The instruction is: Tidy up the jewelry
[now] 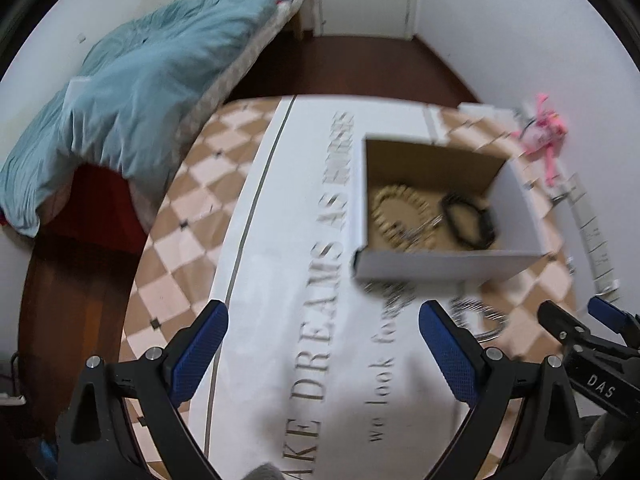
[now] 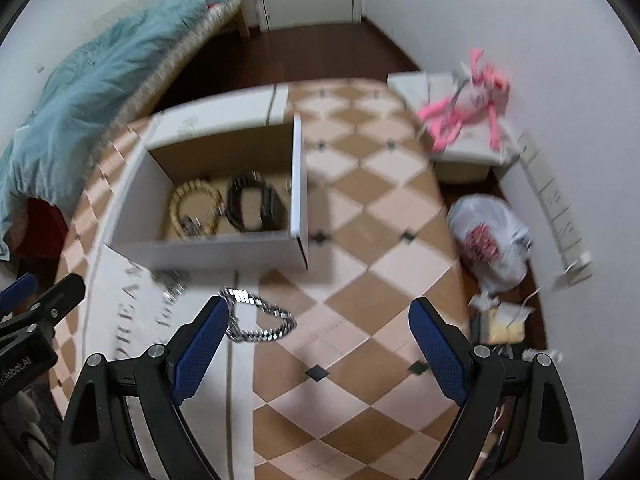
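Checkered table, box, gold bracelet, black bracelet

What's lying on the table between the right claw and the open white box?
A silver chain bracelet lies there, between the right gripper and the white cardboard box; the right wrist view shows it.

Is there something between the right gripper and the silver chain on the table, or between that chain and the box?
Nothing visible blocks the right gripper, which is open; the silver chain lies bare on the table just ahead of its left finger. Toward the box, only the near wall stands between, so the chain must go over it.
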Motion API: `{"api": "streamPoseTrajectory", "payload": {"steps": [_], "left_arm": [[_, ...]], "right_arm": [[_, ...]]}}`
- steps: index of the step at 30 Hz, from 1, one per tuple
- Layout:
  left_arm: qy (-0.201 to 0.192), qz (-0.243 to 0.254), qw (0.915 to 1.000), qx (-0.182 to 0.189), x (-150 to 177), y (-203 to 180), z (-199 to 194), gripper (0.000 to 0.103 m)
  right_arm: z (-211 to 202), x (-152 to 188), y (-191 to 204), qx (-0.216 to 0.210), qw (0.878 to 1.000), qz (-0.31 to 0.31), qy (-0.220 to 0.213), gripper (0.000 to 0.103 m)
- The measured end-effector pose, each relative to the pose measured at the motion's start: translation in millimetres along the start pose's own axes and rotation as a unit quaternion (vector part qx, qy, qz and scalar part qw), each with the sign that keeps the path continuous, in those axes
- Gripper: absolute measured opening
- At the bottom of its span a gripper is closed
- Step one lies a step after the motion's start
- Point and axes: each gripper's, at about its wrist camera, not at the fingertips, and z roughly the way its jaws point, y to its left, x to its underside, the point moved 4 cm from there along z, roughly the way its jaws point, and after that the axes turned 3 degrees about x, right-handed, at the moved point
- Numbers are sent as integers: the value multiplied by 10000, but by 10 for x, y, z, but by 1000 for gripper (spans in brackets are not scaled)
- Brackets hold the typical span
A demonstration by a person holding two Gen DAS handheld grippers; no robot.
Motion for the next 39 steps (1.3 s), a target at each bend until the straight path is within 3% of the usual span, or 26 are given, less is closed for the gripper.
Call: {"api": "streamPoseTrajectory", "payload": {"steps": [5,11,14,16,17,25,31,33,39], "left_arm": [[256,-42,9994,-242,145,117,282,98],[408,-40,9989,-248,243,129,438,97],[418,-20,9990,-170,234,72,479,97],[401,31,9992,-66,215,-13,499,97],[381,74,9992,-14,201,-66,502,97],[354,443,9979,324,131,-470,692,96],[179,694,9968,360,99,-692,744,41],[167,750,9965,342,66,-743,746,17],[39,692,9960,557,17,-705,647,0]], "right_arm": [[409,166,29,-45,9994,126,312,92],[538,219,90,-42,9995,206,223,71],[532,202,165,123,9999,43,108,49],[529,203,207,210,9997,-122,36,28],[528,204,207,229,9996,-157,33,7],[485,220,-242,336,9989,320,55,8],[476,225,-428,423,9980,462,84,8],[479,220,-451,419,9979,481,90,8],[428,229,-448,333,9981,525,44,8]]}}
